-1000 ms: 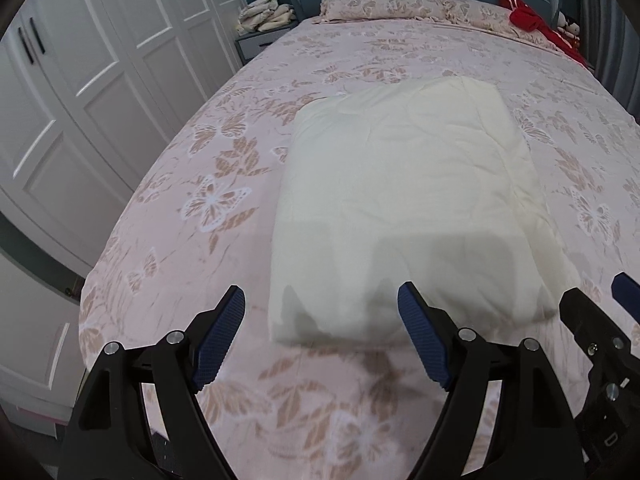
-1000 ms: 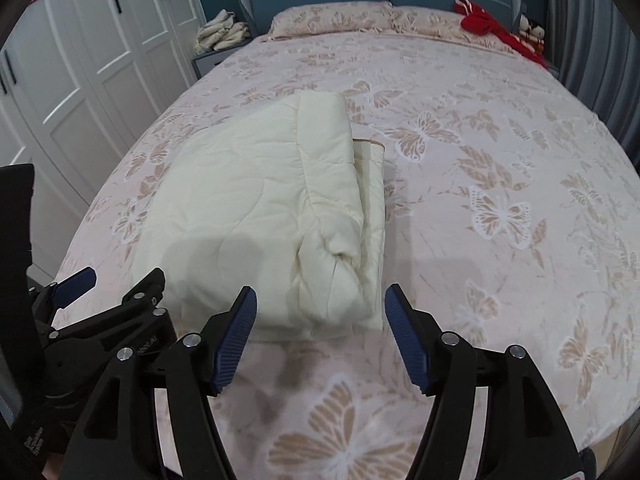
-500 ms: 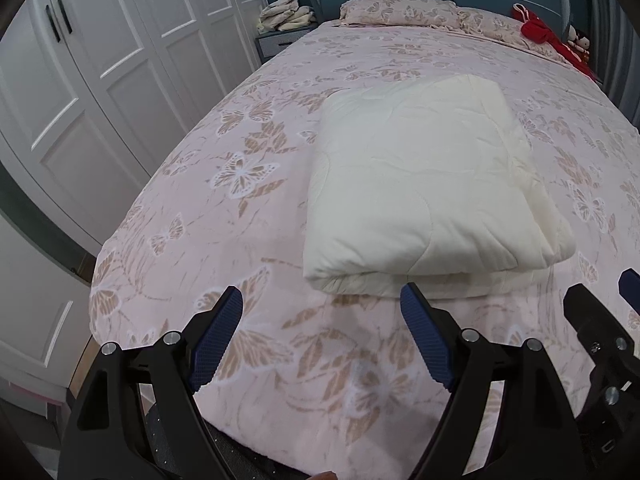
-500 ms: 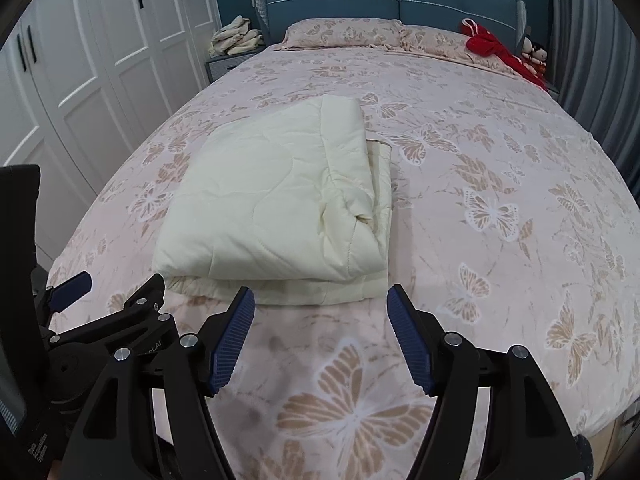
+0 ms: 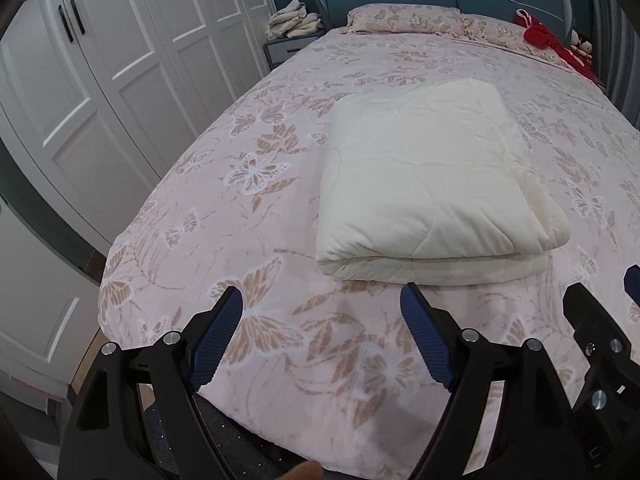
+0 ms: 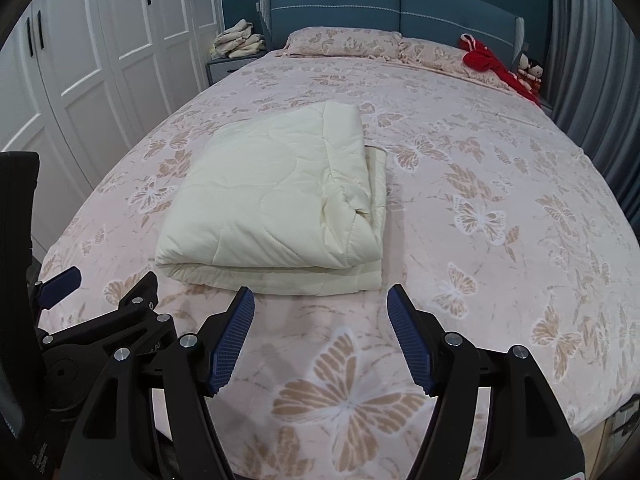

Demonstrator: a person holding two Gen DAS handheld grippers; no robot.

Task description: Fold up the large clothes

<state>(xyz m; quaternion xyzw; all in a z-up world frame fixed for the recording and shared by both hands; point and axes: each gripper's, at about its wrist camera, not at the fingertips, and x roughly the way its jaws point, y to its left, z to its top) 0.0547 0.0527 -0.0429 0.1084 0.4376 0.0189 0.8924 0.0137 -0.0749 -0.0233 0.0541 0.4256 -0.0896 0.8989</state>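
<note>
While both grippers hang above the foot end of the bed [image 5: 248,216], the cream quilt [image 5: 424,184] lies folded into a thick rectangle on the pink butterfly bedspread, closer to the wardrobe [image 5: 120,60] side than to the curtain [image 6: 592,80] side. The left gripper [image 5: 322,338] has its jaws standing wide apart with nothing between them, only bedspread below. The right gripper [image 6: 321,338] is also open and empty, and it is apart from the quilt, whose near edge is just beyond the blue pads [image 6: 232,340]. In the right wrist view the quilt shows its layered open edges on the right side. Pillows [image 6: 344,42] and a red cloth [image 6: 492,64] lie at the headboard [image 6: 392,4], well apart from the quilt.
</note>
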